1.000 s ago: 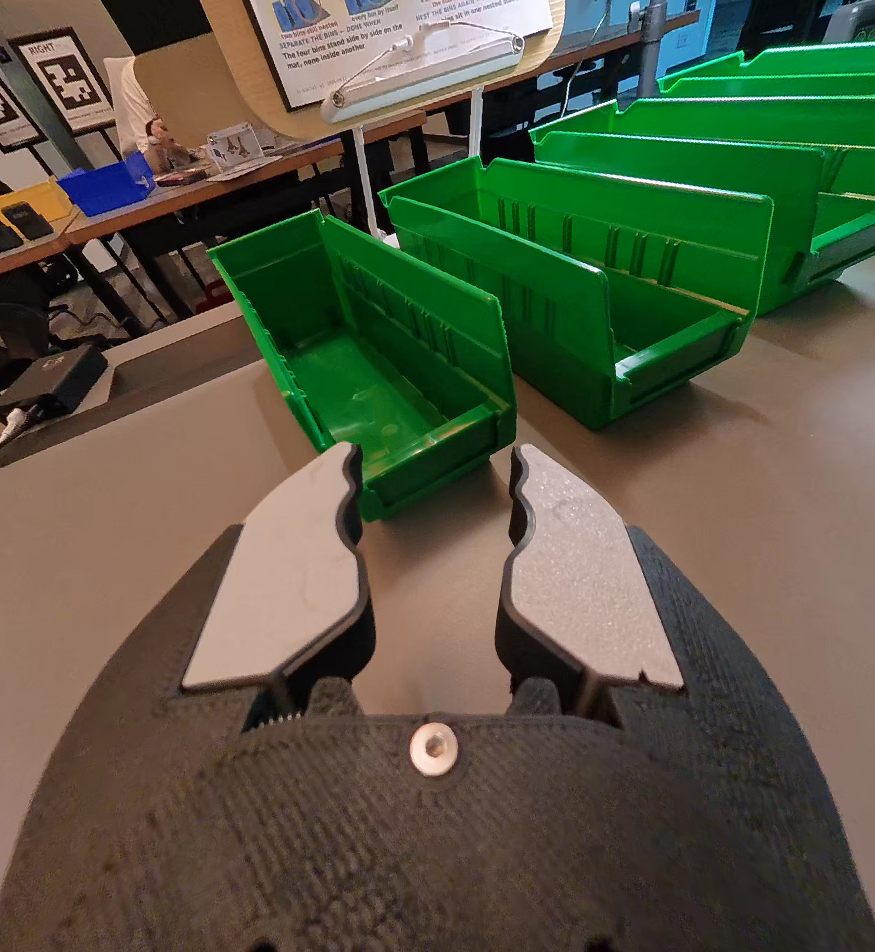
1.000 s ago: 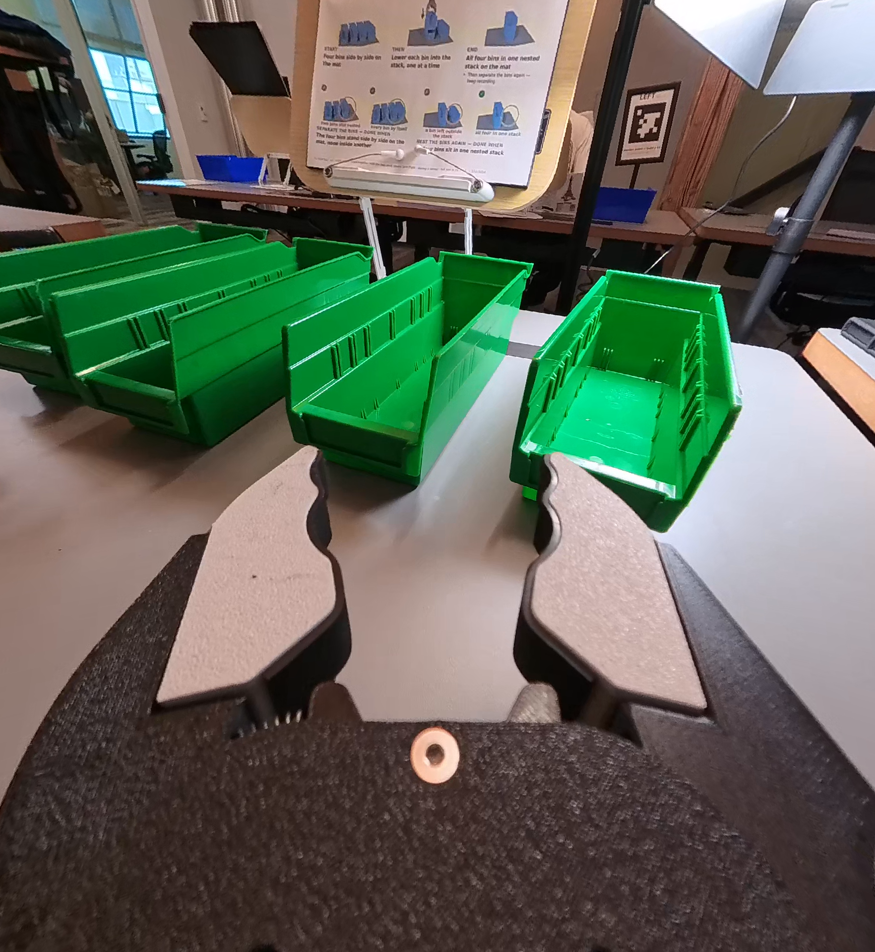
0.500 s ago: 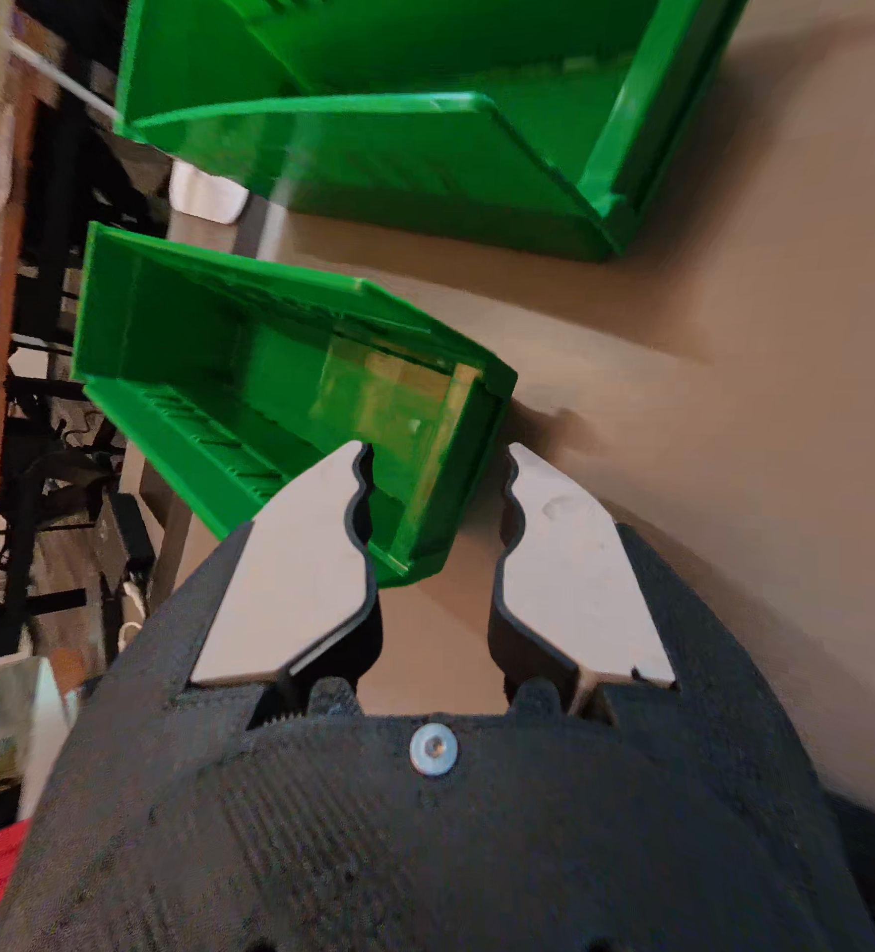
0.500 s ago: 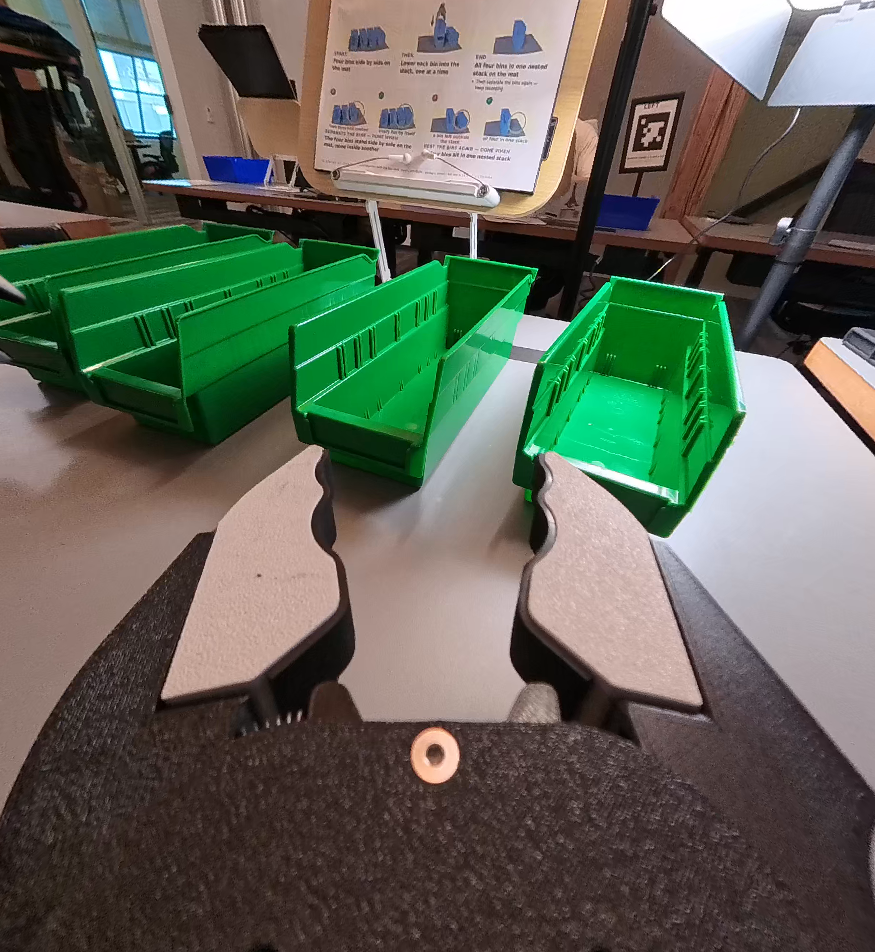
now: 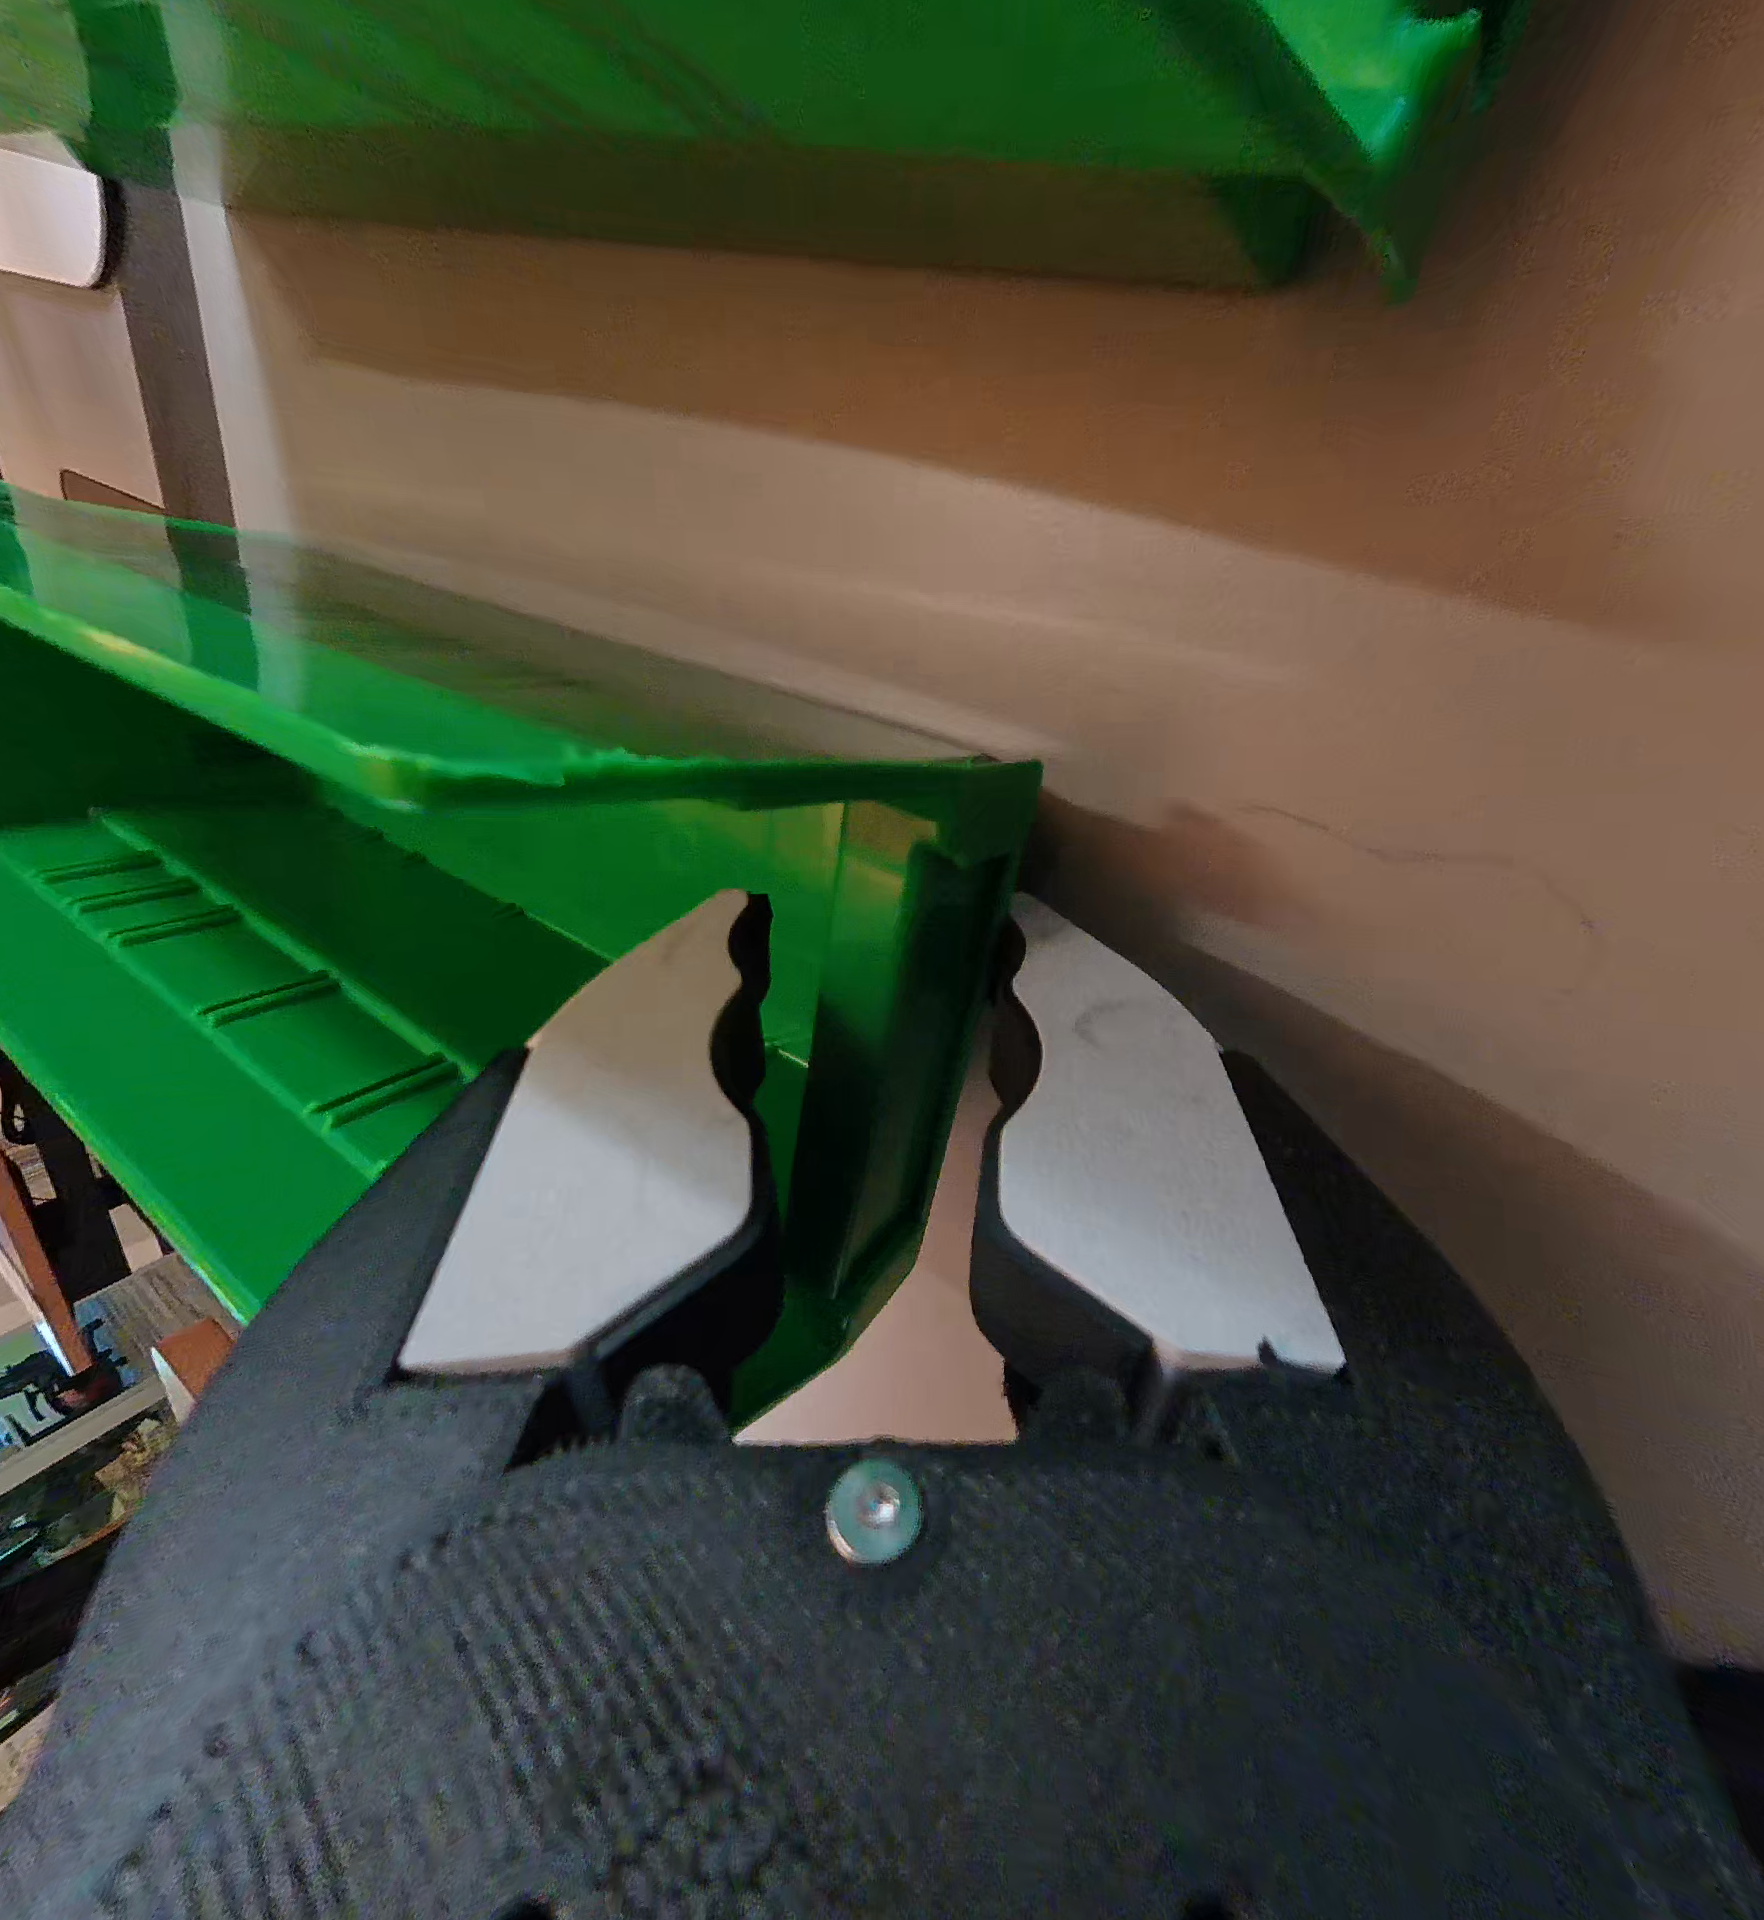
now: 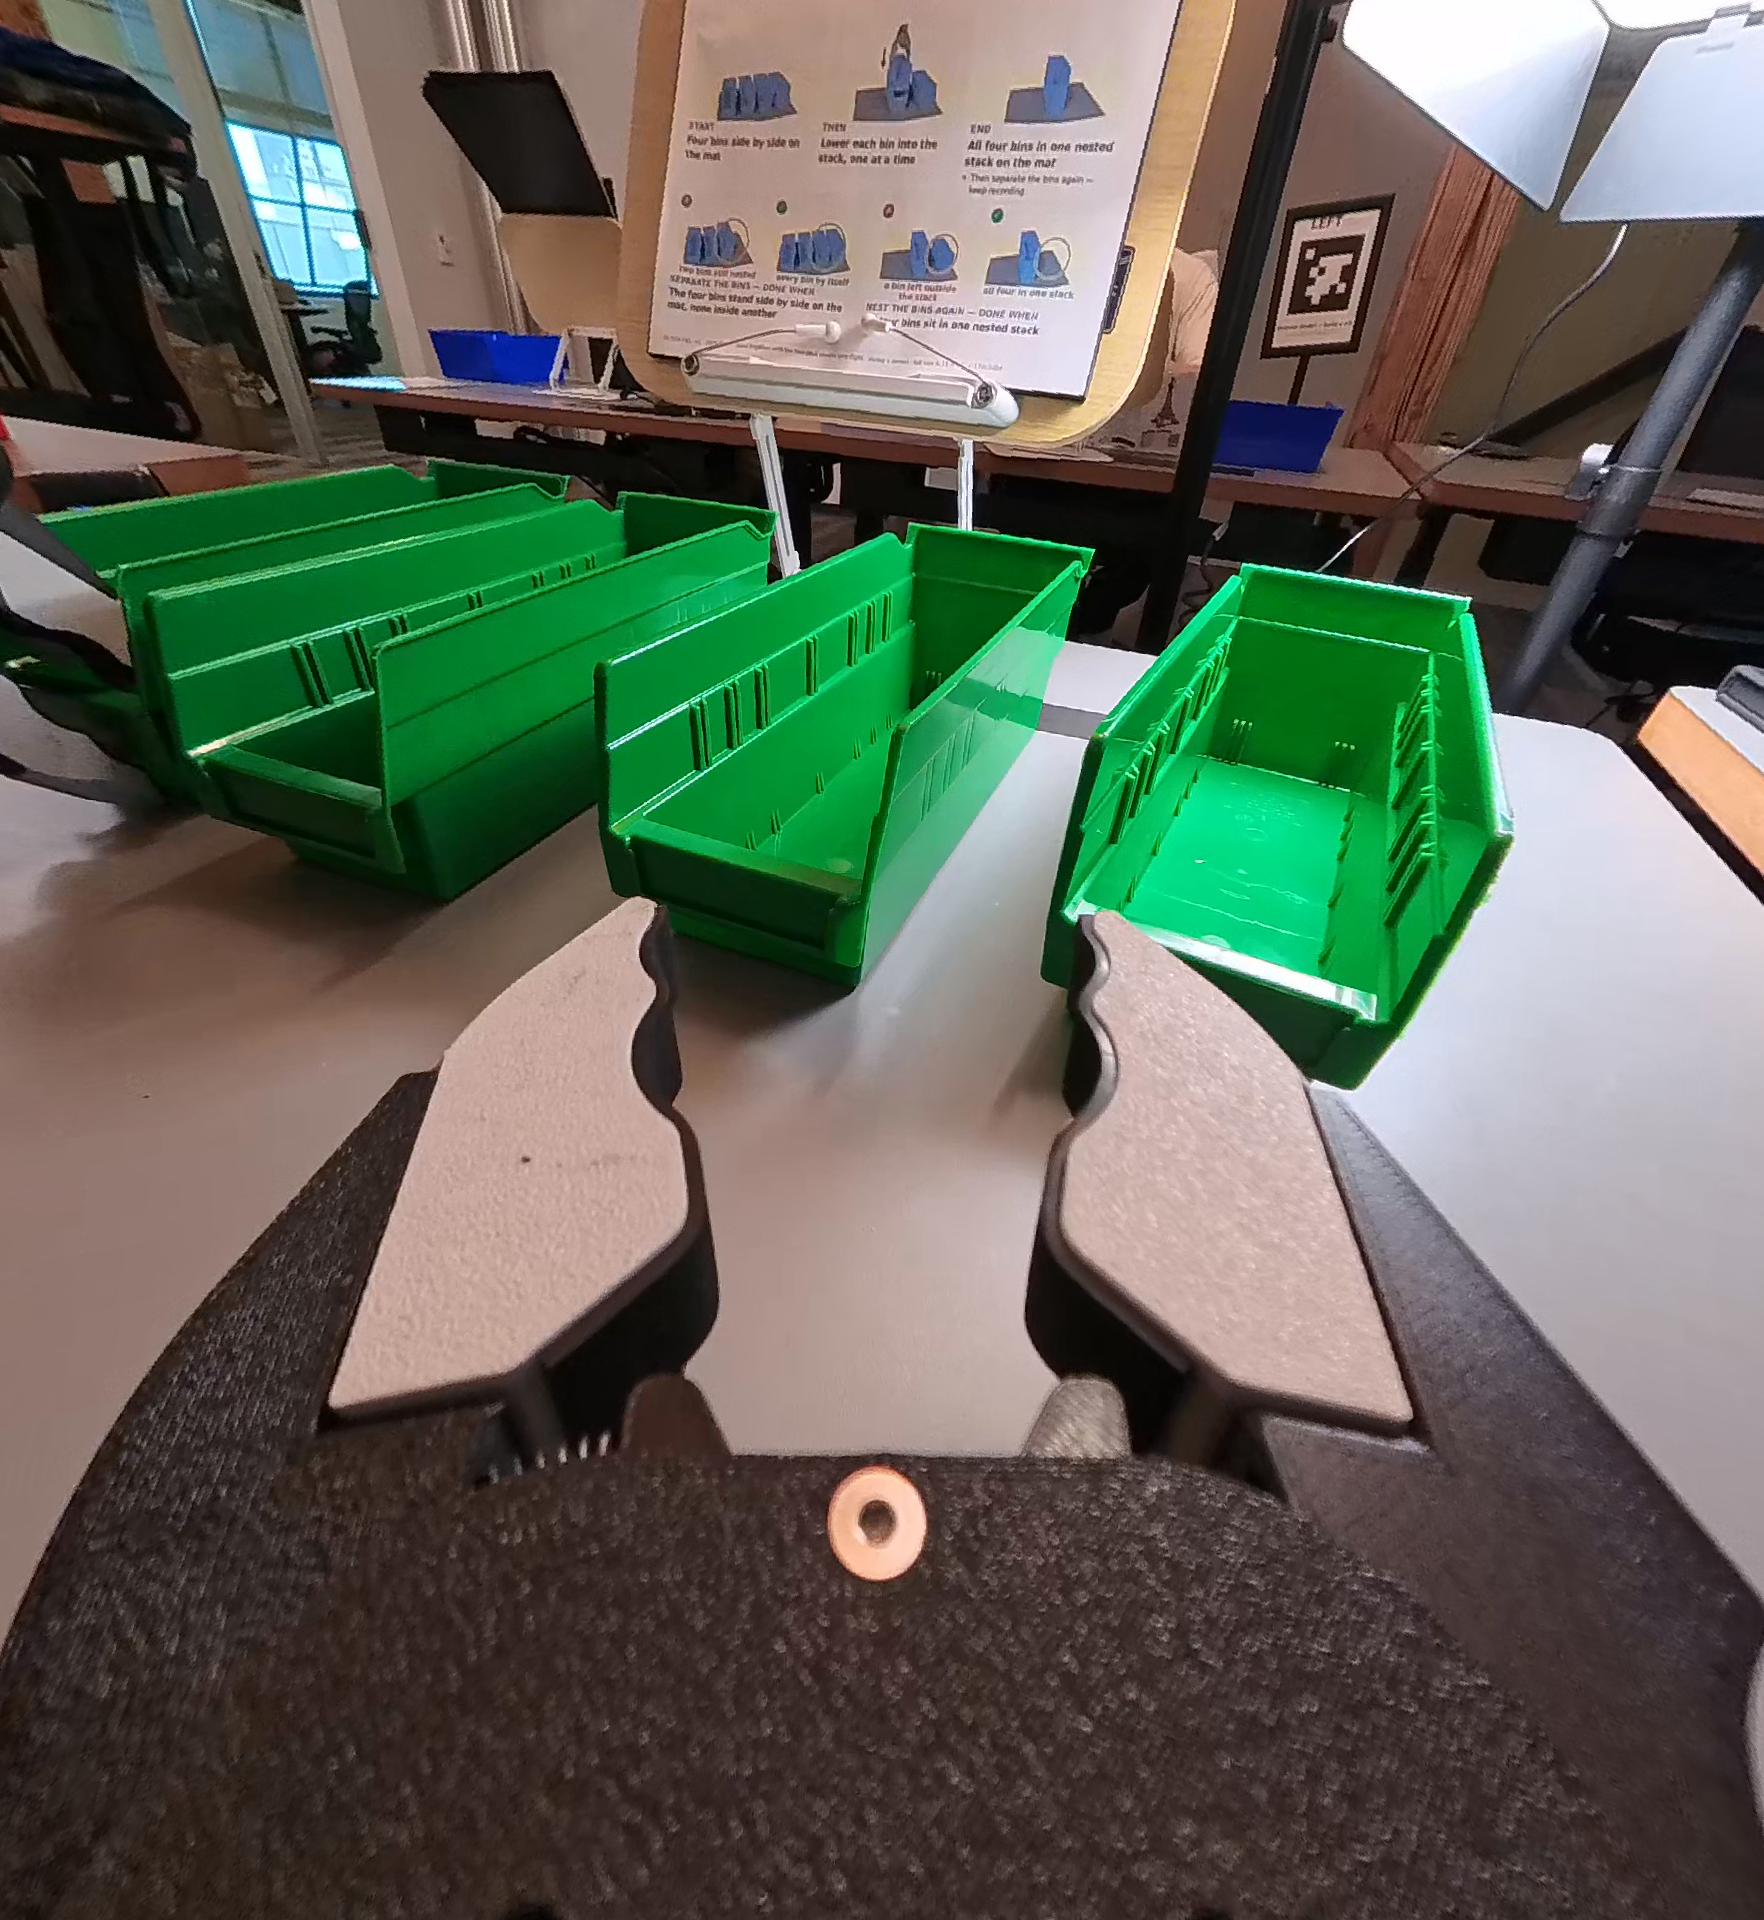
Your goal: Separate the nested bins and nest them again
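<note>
At far left, the left gripper [image 5: 883, 1122] straddles the leftmost bin's [image 5: 265, 997] front wall—jaws apparently not yet closed, though blur obscures contact. Seat deep, clamp squarely, then lift straight. Three more bins sit rightward; the right gripper [image 6: 873, 1023]—spread, empty—hovers over the table [image 6: 182, 1039].

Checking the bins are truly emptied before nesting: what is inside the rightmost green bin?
Nothing: the rightmost green bin shows a bare glossy floor and ribbed walls. The right gripper covers only its near left corner.

Glossy green plastic bins [image 6: 826, 790], matt grey tabletop [image 6: 182, 1039], rough-textured grey fingers [image 6: 535, 1174]
</note>
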Available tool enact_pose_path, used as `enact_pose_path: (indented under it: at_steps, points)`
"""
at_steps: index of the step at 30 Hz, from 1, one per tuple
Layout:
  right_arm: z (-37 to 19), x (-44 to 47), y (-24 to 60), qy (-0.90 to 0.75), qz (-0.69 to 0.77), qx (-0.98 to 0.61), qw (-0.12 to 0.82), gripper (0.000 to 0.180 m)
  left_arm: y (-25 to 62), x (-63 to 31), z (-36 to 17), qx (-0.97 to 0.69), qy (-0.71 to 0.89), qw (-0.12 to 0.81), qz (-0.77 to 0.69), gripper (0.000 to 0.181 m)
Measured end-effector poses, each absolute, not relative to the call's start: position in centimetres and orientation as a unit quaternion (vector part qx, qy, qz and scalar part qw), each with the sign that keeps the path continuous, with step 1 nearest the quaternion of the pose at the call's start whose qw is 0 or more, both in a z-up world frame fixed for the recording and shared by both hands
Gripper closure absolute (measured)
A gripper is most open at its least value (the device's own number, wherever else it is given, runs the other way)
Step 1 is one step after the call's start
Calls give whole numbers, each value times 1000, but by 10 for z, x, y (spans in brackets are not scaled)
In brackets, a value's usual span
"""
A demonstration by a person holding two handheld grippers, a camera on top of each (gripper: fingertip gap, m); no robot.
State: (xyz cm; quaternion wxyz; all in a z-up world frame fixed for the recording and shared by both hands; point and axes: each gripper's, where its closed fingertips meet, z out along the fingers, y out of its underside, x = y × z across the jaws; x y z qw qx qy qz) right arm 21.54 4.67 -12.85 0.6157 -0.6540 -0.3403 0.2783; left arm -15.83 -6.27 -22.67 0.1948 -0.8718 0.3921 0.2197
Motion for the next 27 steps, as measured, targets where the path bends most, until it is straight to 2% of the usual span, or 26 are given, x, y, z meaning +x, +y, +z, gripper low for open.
enact_pose_path:
  at_steps: [5, 21, 27]
  points:
    - [-130, 214, 46, -344, 276, -655, 614, 108, -64, -158, -229, -872, 396, 194, 213, 148]
    - [-131, 213, 47, -347, 274, -657, 611, 114, -62, -158, -225, -849, 412, 221, 246, 151]
    - [-131, 213, 46, -347, 274, -656, 611, 115, -65, -154, -206, -843, 409, 244, 252, 151]
